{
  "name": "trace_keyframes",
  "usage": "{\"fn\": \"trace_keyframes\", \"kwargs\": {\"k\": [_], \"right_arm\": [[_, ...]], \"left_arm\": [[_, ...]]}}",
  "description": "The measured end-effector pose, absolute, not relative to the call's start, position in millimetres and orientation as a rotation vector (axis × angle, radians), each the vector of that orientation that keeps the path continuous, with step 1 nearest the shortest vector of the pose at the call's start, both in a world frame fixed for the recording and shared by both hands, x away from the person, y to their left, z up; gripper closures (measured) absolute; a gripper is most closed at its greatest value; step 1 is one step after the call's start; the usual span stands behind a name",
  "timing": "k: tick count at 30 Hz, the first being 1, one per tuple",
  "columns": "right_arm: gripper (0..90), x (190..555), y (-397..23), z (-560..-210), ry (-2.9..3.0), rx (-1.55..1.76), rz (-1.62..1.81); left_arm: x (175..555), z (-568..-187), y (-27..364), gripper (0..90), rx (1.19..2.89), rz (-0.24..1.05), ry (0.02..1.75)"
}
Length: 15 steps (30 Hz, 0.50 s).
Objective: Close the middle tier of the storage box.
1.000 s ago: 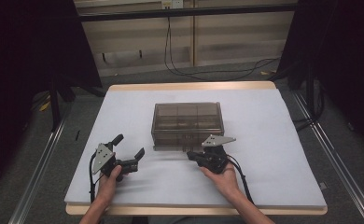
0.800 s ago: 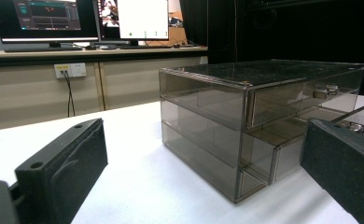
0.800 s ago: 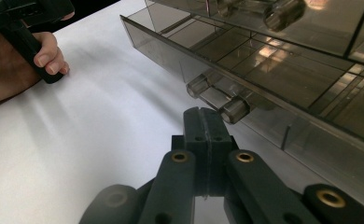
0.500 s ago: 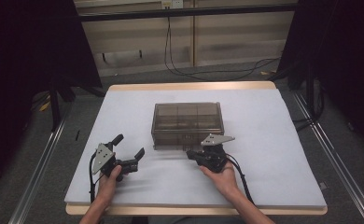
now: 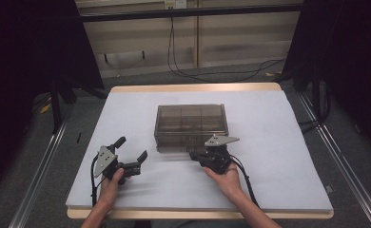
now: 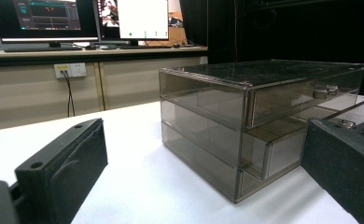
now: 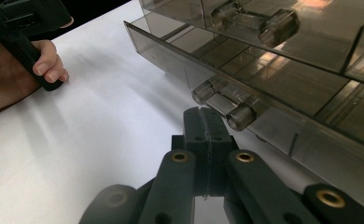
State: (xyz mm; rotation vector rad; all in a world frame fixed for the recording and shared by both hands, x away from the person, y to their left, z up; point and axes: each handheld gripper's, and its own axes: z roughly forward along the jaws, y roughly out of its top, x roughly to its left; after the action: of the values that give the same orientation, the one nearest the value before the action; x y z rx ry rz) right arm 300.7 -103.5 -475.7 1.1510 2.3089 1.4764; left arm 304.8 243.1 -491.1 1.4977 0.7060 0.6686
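Note:
A smoky see-through drawer box (image 5: pixel 190 124) stands in the middle of the white table. Its lower drawer (image 7: pixel 264 135) sticks out a little at the front. My right gripper (image 5: pixel 196 156) is shut with nothing between its jaws, its tip (image 7: pixel 206 114) just under the lower drawer's clear bar handle (image 7: pixel 222 105). Whether it touches the handle I cannot tell. My left gripper (image 5: pixel 130 149) rests on the table left of the box, jaws wide open and empty. From the left gripper view the box (image 6: pixel 245 121) stands ahead between its fingers (image 6: pixel 63 168).
The white mat (image 5: pixel 278 142) covers a wooden tabletop with its edge (image 5: pixel 193 87) showing at the back. Cables (image 5: pixel 183 71) lie on the floor behind. Monitors (image 6: pixel 45 18) stand on a far desk. Metal rails (image 5: pixel 41 166) run along both sides.

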Motion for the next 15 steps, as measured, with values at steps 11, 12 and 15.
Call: {"fn": "trace_keyframes", "kwargs": {"k": [11, 12, 15], "right_arm": [[90.0, 303.0, -102.3, -475.0, 2.288, 1.159, 1.488], [90.0, 303.2, -102.0, -475.0, 2.291, 1.158, 1.486], [90.0, 304.0, -101.5, -475.4, 2.290, 1.166, 1.482]], "left_arm": [[304.8, -491.1, 243.1, 0.9, 1.498, 0.669, 0.706], [304.8, -491.1, 243.2, 0.8, 1.498, 0.668, 0.707], [304.8, -491.1, 243.1, 0.8, 1.497, 0.668, 0.706]]}}
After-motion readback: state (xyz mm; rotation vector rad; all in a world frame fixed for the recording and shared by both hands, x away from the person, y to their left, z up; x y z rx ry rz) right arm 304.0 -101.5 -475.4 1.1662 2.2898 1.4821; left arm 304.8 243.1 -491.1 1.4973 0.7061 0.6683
